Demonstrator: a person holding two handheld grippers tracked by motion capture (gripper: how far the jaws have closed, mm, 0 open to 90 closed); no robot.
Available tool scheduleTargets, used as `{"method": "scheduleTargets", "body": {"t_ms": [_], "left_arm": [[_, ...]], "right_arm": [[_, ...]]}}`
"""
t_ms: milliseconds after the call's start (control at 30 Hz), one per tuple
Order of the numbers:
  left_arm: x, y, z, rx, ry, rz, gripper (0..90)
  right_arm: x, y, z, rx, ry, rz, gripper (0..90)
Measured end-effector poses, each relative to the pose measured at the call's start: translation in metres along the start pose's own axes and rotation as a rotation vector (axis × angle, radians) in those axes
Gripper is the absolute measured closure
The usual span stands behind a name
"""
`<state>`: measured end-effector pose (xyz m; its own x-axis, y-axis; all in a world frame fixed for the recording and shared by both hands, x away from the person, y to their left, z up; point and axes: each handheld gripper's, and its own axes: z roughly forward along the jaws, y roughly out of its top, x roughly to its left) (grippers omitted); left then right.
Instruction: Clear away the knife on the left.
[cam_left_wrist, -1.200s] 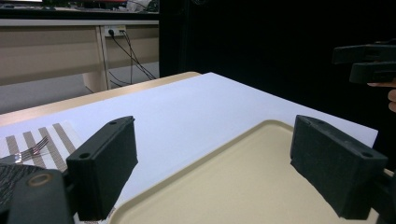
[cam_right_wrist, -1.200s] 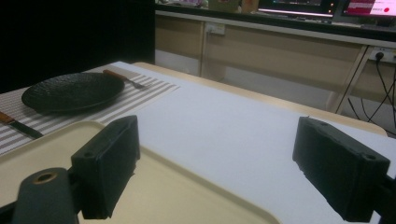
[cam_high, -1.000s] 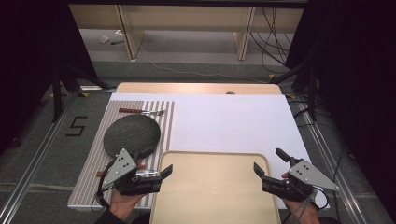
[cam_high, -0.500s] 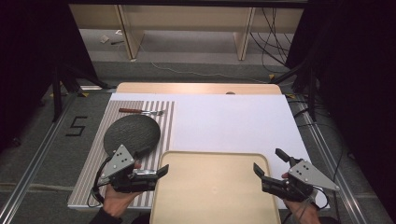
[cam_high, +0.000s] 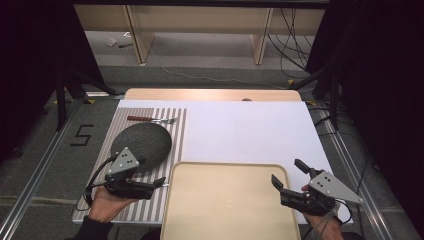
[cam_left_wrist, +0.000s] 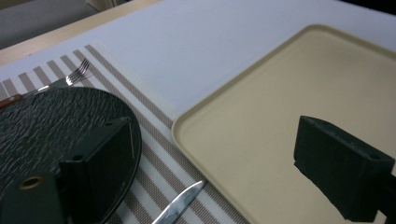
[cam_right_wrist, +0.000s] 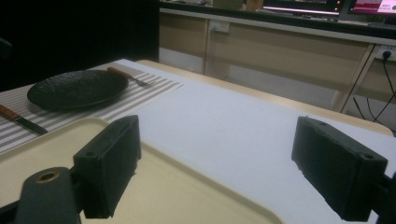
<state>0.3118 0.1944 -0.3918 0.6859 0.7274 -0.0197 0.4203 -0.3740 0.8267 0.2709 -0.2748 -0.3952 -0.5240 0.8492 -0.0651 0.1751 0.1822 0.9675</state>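
White tabletop carries everything, laid like a place setting. Nearest, the left gripper (cam_high: 159, 183) hangs with jaws wide over the striped mat, the knife (cam_left_wrist: 179, 206) just beneath them and the tray (cam_high: 230, 172) edge beside. The right gripper (cam_high: 287, 179), equally wide, straddles the tray's other edge. Beyond the left gripper lie the plate (cam_high: 145, 142), then the fork (cam_high: 150, 119).
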Motion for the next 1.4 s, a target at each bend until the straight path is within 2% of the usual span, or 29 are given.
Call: {"method": "scheduleTargets", "body": {"t_ms": [100, 133, 167, 233, 267, 300, 433, 600, 633, 800, 967, 1267, 1400], "left_arm": [[0.004, -0.001, 0.000, 0.045, 0.010, 0.013, 11.8], [0.007, -0.002, 0.000, 0.080, 0.015, 0.024, 12.0], [0.007, -0.002, 0.000, 0.080, 0.015, 0.024, 12.0], [0.011, -0.004, 0.000, 0.117, 0.019, 0.032, 12.0], [0.016, -0.005, -0.001, 0.151, 0.033, 0.036, 12.0], [0.016, -0.005, -0.001, 0.151, 0.033, 0.036, 12.0], [0.027, -0.011, -0.004, 0.228, 0.070, 0.057, 12.4], [0.041, -0.019, -0.007, 0.289, 0.100, 0.038, 13.0], [0.042, -0.022, -0.007, 0.315, 0.107, 0.012, 13.1], [0.049, -0.029, -0.002, 0.383, 0.093, 0.036, 13.5], [0.057, -0.040, 0.003, 0.453, 0.076, 0.009, 14.4], [0.068, -0.050, 0.012, 0.526, 0.068, -0.008, 15.5], [0.073, -0.050, 0.016, 0.559, 0.056, -0.002, 16.0]], "right_arm": [[0.000, 0.000, 0.000, 0.001, 0.001, 0.002, 16.5], [0.000, 0.000, 0.000, 0.000, 0.000, 0.002, 16.5], [0.000, 0.000, 0.000, 0.000, 0.000, 0.002, 16.5], [0.000, 0.000, 0.000, 0.002, 0.002, 0.002, 16.6], [0.000, 0.000, 0.000, 0.002, 0.002, 0.000, 16.6], [0.000, 0.000, 0.000, 0.001, 0.003, 0.001, 16.6], [0.000, 0.000, 0.001, 0.003, 0.003, 0.001, 16.6], [0.001, 0.000, 0.001, 0.006, 0.006, 0.000, 16.6], [0.001, 0.000, 0.001, 0.005, 0.007, 0.000, 16.7], [0.001, 0.000, 0.001, 0.006, 0.008, 0.001, 16.8], [0.001, 0.000, 0.001, 0.008, 0.010, 0.001, 16.9], [0.002, 0.000, 0.002, 0.010, 0.017, -0.001, 16.9], [0.002, -0.001, 0.002, 0.013, 0.020, -0.001, 17.0]]}}
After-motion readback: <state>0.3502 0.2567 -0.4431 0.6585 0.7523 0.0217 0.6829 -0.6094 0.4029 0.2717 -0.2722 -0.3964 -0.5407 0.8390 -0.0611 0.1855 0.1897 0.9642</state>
